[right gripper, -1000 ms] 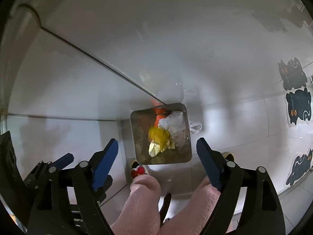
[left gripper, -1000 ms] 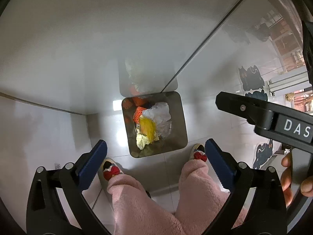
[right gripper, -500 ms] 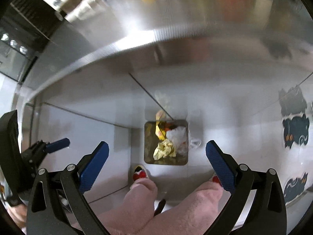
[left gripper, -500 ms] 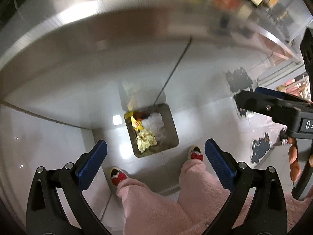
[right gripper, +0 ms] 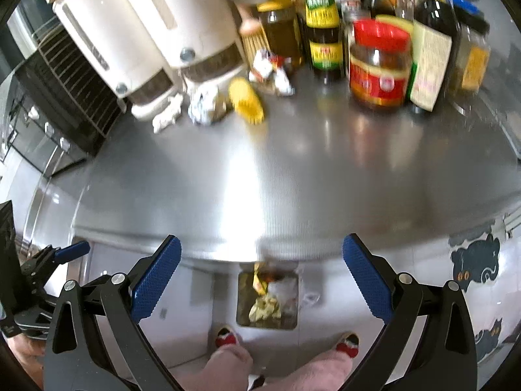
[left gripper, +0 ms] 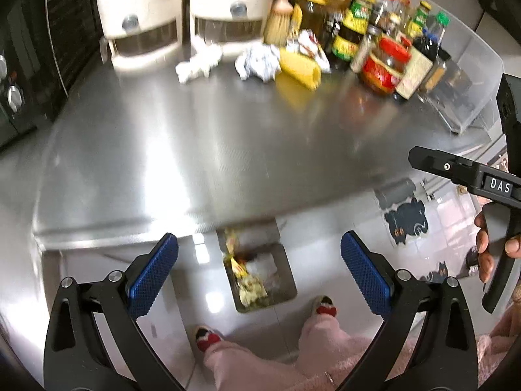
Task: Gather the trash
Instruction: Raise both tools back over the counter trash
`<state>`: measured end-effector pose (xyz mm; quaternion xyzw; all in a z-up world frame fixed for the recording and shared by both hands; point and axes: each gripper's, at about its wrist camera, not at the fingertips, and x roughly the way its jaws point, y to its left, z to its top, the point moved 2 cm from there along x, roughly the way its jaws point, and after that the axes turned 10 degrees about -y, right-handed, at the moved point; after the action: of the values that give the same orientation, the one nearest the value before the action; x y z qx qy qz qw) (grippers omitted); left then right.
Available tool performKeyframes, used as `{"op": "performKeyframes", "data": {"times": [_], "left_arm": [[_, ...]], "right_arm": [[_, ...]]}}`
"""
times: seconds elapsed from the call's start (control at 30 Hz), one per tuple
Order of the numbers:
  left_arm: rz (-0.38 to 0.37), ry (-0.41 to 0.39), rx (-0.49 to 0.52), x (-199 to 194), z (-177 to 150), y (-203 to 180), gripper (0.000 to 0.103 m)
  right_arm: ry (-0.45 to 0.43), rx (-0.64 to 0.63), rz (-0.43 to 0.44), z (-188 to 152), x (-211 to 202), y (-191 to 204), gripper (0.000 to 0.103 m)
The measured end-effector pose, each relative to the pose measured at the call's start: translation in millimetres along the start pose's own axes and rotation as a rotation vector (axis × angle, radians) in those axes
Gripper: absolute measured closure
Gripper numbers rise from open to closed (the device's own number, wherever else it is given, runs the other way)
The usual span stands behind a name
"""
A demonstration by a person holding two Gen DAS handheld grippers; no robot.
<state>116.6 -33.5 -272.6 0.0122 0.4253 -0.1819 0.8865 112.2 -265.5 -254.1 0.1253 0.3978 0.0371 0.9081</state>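
Both hand-held grippers, left (left gripper: 259,272) and right (right gripper: 260,275), gape empty above the bin (left gripper: 286,262); blurred, seemingly crumpled trash (left gripper: 258,62) sits on the counter (left gripper: 208,150).

Counter (left gripper: 228,150) front bare; jars (right gripper: 379,65) (and canisters (right gripper: 136,39)) crowd the back.

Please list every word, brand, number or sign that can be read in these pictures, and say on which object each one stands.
"DAS": white letters on the black body of the right gripper, seen from the left wrist camera; the word may run on past the edge.
Labels on the jars and bottles at the back of the steel counter: too blurred to read in both views.
Black cat stickers: pictures only, no words.
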Motion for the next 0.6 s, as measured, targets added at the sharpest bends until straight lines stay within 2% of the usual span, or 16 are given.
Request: {"op": "performKeyframes", "data": {"times": [0.3, 0.6], "left_arm": [[0.051, -0.090, -0.020, 4.1, 64.5, 26.0, 0.008], [0.111, -0.119, -0.055, 50.2, 119.4, 56.0, 0.009]], "right_arm": [[-0.052, -0.013, 0.017, 58.9, 19.6, 13.5, 0.003], [-0.047, -0.015, 0.029, 99.1, 69.2, 22.3, 0.003]]}}
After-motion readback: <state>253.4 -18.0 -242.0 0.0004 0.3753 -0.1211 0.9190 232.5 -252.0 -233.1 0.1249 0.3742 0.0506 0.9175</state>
